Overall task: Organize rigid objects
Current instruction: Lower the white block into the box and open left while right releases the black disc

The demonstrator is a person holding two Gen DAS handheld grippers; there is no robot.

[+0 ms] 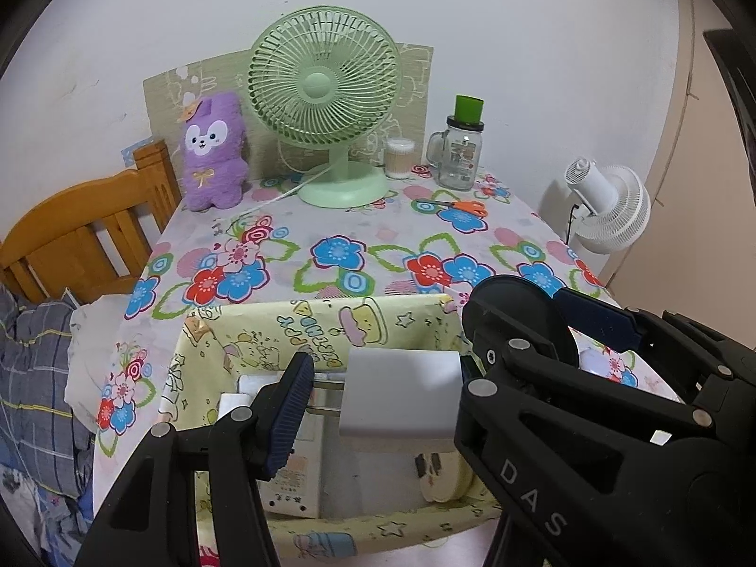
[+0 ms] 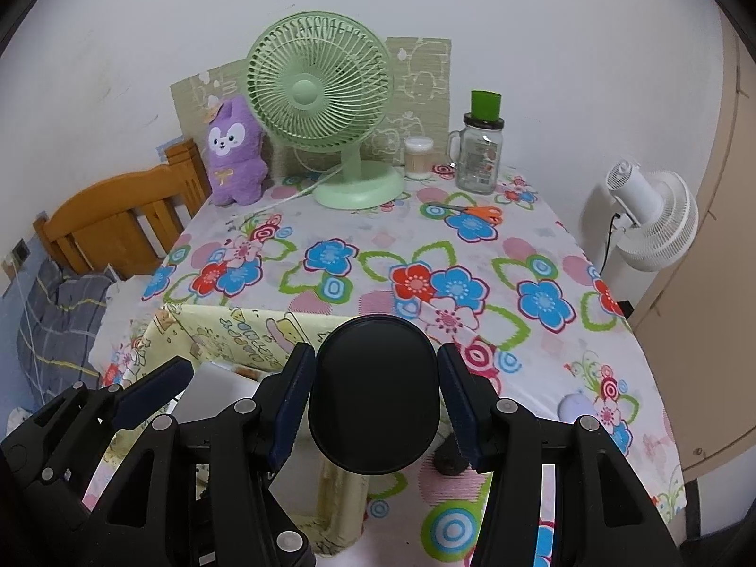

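Your right gripper point(image 2: 375, 399), low centre of the frame, clamps a black oval case point(image 2: 375, 392); your left gripper point(image 1: 378, 397) holds a white box point(image 1: 401, 392) above the yellow bin point(image 1: 264, 330). Crowded together, they may collide, knocking one item loose.
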